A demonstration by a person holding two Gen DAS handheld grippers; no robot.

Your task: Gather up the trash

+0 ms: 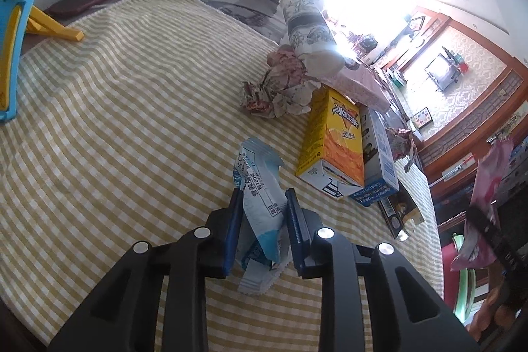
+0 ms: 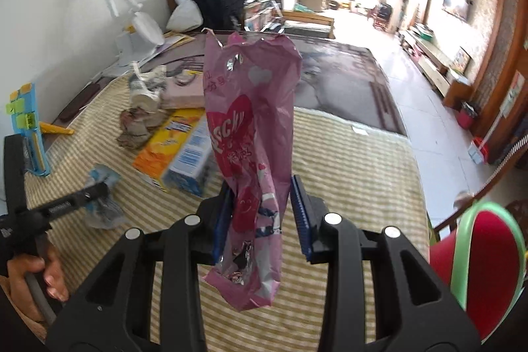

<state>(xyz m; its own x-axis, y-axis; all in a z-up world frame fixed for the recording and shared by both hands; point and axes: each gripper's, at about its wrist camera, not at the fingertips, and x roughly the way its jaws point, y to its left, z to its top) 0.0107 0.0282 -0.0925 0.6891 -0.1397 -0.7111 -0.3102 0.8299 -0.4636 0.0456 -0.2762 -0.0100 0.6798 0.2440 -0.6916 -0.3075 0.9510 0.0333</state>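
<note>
My left gripper (image 1: pixel 264 197) is shut on a white and blue snack wrapper (image 1: pixel 260 187) that lies on the yellow checked tablecloth (image 1: pixel 132 88). My right gripper (image 2: pixel 260 190) is shut on a pink Pocky wrapper (image 2: pixel 250 127) and holds it upright above the table's right side. The left gripper with its blue wrapper (image 2: pixel 102 177) also shows at the left of the right wrist view. The pink wrapper (image 1: pixel 488 183) shows at the right edge of the left wrist view.
A yellow-orange carton (image 1: pixel 333 144) and a blue-white carton (image 1: pixel 376 157) lie side by side. Crumpled paper (image 1: pixel 277 91) and a patterned roll (image 1: pixel 307 22) lie beyond them. A blue and yellow toy stand (image 1: pixel 13 32) is at the left. A red chair (image 2: pixel 478 259) stands off the table's right edge.
</note>
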